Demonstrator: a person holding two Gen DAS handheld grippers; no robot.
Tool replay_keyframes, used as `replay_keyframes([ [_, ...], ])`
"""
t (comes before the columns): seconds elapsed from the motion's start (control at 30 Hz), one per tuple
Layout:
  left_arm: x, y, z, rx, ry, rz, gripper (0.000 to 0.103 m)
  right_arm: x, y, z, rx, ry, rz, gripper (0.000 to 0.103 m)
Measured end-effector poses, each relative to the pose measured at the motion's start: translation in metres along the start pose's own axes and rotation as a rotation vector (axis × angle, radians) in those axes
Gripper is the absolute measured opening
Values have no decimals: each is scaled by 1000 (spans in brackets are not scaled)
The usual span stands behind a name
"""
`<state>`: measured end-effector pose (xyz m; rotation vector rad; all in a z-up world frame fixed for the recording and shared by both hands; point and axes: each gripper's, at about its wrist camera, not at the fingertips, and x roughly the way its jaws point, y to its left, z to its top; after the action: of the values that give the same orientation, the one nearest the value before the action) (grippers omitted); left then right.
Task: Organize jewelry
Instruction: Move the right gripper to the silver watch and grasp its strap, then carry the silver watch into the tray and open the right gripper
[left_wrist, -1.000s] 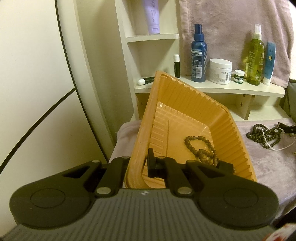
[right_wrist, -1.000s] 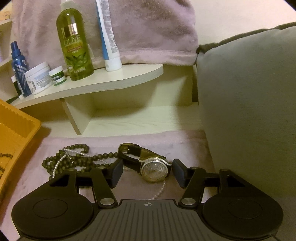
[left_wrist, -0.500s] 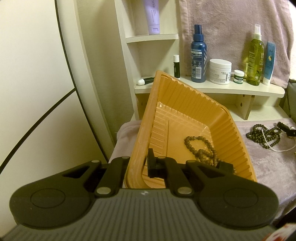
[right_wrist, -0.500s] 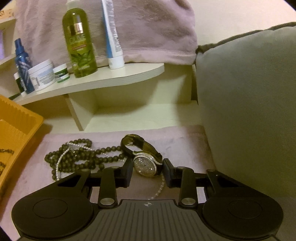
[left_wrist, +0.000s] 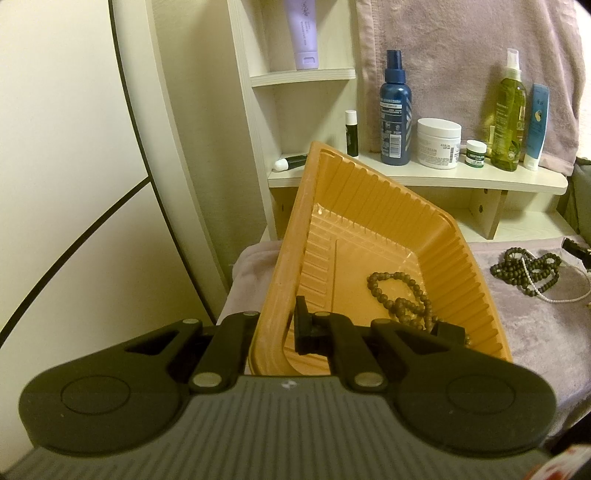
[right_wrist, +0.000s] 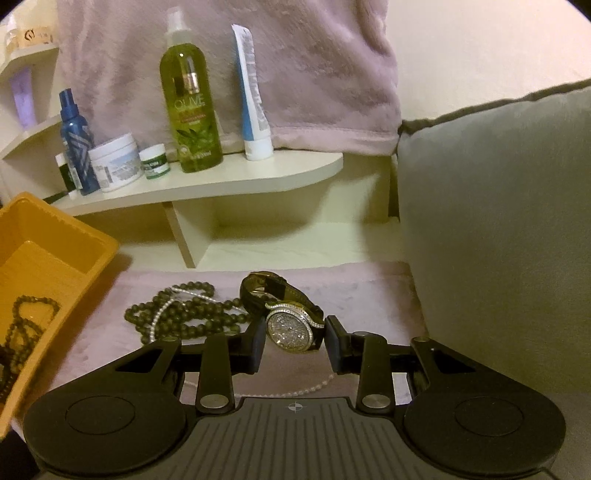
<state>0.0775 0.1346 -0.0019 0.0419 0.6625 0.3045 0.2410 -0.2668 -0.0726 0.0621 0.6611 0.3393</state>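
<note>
Right tongs (right_wrist: 293, 345) have closed onto the watch (right_wrist: 290, 328); left tongs (left_wrist: 275, 328) still clamp the tray (left_wrist: 369, 206).

You have one orange tray (left_wrist: 373, 206), holding one string of brown beads (left_wrist: 400, 301). On the cloth lie one wristwatch (right_wrist: 290, 325), one heap of dark beads (right_wrist: 184, 314) and one pearl strand (left_wrist: 554, 300). The lower shelf carries two spray bottles (left_wrist: 396, 110) (right_wrist: 190, 107), two white jars (left_wrist: 438, 143) (right_wrist: 155, 161), one blue tube (right_wrist: 253, 99) and two lip balms (left_wrist: 351, 133) (left_wrist: 291, 162); the upper shelf carries one lilac tube (left_wrist: 303, 33).
</note>
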Motion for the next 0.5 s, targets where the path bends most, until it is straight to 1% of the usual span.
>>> replay_keyframes([
  [0.3, -1, -1, 1, 0, -1, -3, 6, -11, 22, 14, -23, -1, 28, 35],
  [0.5, -2, -2, 2, -1, -8, -9, 5, -16, 48, 19, -59, -10, 84, 35],
])
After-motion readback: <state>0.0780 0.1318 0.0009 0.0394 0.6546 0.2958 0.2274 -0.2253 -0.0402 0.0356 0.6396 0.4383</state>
